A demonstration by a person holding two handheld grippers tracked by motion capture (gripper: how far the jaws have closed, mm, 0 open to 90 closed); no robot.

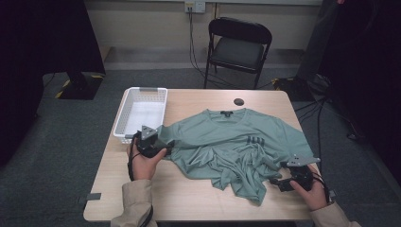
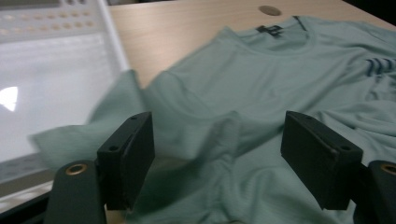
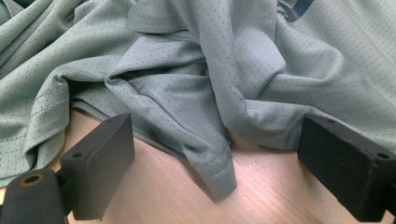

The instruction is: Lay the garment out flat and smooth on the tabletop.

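White basket [image 1: 124,117], black folding chair [image 1: 239,47]

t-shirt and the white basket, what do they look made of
The t-shirt looks like a thin synthetic sports knit, matte grey-green: the right gripper view shows a fine grid of pinholes, soft folds and a stitched hem. The white basket looks like moulded plastic, slightly glossy, with rows of small holes in its walls.

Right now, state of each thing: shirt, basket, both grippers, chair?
shirt: lies on the table, collar end flat, hem bunched and creased, nothing gripping it.
basket: upright on the table's left, empty; a sleeve lies against it.
left gripper: open, fingers either side of a sleeve fold, not pressing.
right gripper: open, fingers either side of a hem fold, not pressing.
chair: unfolded, empty, beyond the table.
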